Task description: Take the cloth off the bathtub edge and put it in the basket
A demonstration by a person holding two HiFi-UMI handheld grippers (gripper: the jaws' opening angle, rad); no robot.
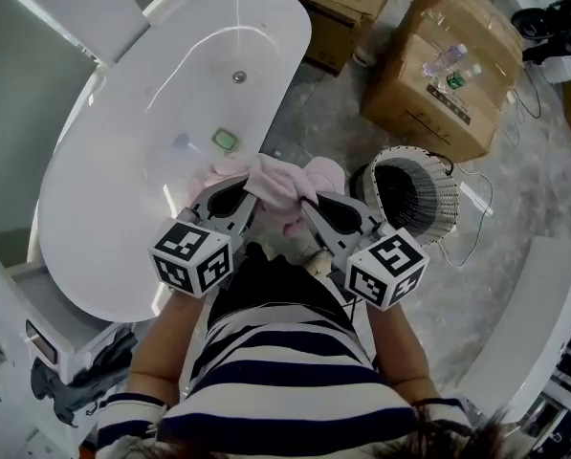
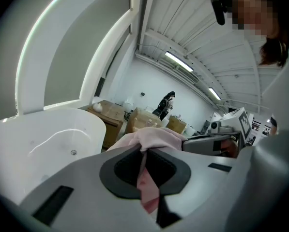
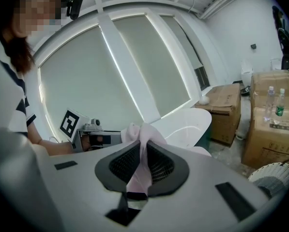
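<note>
- Cloth (image 1: 280, 185): one, pink, bunched and lifted off the tub, hanging between two tongs in front of the person's striped shirt (image 1: 285, 352).
- Left tongs (image 1: 250, 191): clamped on the cloth's left part, fabric pinched between the pads.
- Right tongs (image 1: 309, 199): also clamped on the cloth, a fold running down through the jaws.
- One white bathtub (image 1: 122, 161) to the left, with one small green item (image 1: 226, 140) inside.
- One wire basket (image 1: 438, 199) on the floor at right, with no cloth in it.
- Two plastic bottles (image 1: 452, 65) on one cardboard box (image 1: 428, 94).

The cloth (image 1: 280, 187) hangs between bathtub (image 1: 122, 161) and basket (image 1: 444, 208).
</note>
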